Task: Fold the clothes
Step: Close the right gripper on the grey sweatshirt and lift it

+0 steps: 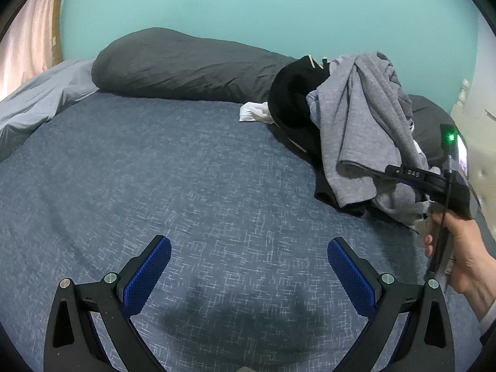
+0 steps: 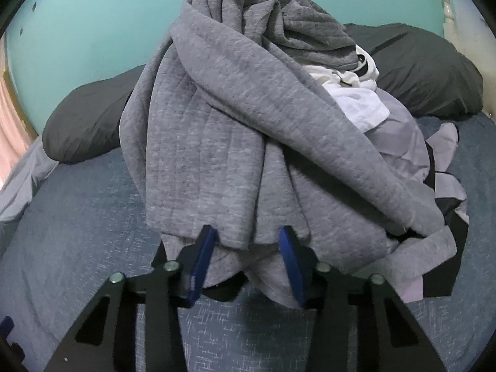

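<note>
A pile of clothes lies at the right of the bed, topped by a grey knit garment [image 1: 356, 117] [image 2: 217, 124] that drapes down toward me. Under it are a black garment [image 1: 291, 99], a white piece [image 1: 254, 113] and a pale lilac garment [image 2: 403, 142]. My right gripper [image 2: 248, 237] has its blue pads pressed on a bunched fold at the grey garment's lower edge; in the left wrist view it [image 1: 412, 175] reaches into the pile, held by a hand [image 1: 465, 254]. My left gripper [image 1: 249, 243] hovers open over the bare blue bedcover [image 1: 155, 170], holding nothing.
A dark grey pillow [image 1: 186, 65] lies along the teal wall behind the pile, with another [image 2: 427, 71] at the right. A crumpled light grey sheet [image 1: 37, 102] sits at the bed's left edge. A cream bedpost [image 1: 465, 93] stands at the far right.
</note>
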`<action>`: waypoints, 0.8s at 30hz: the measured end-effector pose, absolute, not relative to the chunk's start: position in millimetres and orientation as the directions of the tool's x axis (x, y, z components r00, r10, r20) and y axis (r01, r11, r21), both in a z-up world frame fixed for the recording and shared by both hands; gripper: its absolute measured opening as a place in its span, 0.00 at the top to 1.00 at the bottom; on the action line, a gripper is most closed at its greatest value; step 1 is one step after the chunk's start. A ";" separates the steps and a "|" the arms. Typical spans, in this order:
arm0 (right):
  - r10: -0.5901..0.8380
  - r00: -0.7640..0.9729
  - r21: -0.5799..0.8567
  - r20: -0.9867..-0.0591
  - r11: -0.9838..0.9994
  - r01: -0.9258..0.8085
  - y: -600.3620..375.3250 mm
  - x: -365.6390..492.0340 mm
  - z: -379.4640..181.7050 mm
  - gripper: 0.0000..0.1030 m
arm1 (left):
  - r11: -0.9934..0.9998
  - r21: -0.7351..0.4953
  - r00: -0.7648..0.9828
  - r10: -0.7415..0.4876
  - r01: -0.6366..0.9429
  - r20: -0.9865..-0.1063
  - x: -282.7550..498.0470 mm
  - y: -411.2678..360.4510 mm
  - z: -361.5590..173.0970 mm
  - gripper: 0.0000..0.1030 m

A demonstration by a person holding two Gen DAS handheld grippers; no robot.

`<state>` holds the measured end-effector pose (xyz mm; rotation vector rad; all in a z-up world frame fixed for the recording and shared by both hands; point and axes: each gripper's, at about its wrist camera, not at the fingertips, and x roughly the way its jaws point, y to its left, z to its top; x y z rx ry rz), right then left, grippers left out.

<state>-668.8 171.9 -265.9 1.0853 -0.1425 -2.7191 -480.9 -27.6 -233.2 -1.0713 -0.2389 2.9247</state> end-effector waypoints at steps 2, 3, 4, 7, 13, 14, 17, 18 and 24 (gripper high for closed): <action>-0.231 -0.714 0.155 -0.661 -0.973 0.172 169.5 -667.6 -264.7 0.83 | -0.990 -0.137 -0.767 0.065 0.030 -0.638 -479.5 -27.3 -233.2 0.00; -0.239 -0.719 0.159 -0.653 -0.971 0.179 169.6 -666.6 -263.2 0.87 | -0.990 -0.136 -0.767 0.065 0.030 -0.638 -478.8 -28.1 -233.2 0.00; -0.247 -0.725 0.159 -0.642 -0.969 0.189 169.5 -664.8 -261.1 0.89 | -0.990 -0.138 -0.767 0.066 0.030 -0.638 -478.2 -29.2 -233.0 0.00; -0.259 -0.745 0.139 -0.615 -0.965 0.221 168.9 -656.0 -254.6 0.91 | -0.989 -0.141 -0.766 0.063 0.037 -0.640 -477.0 -31.5 -232.6 0.00; -0.287 -0.772 0.097 -0.567 -0.954 0.283 173.3 -621.9 -238.7 0.92 | -0.990 -0.133 -0.760 0.056 0.040 -0.648 -465.1 -34.8 -224.9 0.00; -0.297 -0.771 0.091 -0.563 -0.950 0.300 173.7 -613.7 -235.3 0.92 | -0.990 -0.131 -0.759 0.053 0.042 -0.649 -462.2 -35.8 -222.4 0.00; -0.330 -0.765 0.067 -0.554 -0.933 0.354 174.2 -584.8 -223.2 0.93 | -0.991 -0.125 -0.763 0.047 0.045 -0.645 -449.9 -39.2 -209.9 0.00; -0.342 -0.759 0.061 -0.554 -0.926 0.373 173.5 -573.2 -220.7 0.93 | -0.992 -0.122 -0.766 0.046 0.043 -0.642 -445.9 -39.5 -205.2 0.00; -0.386 -0.687 0.049 -0.615 -0.889 0.455 171.2 -512.7 -225.5 0.93 | -0.993 -0.114 -0.777 0.041 0.040 -0.628 -425.8 -38.5 -181.6 0.00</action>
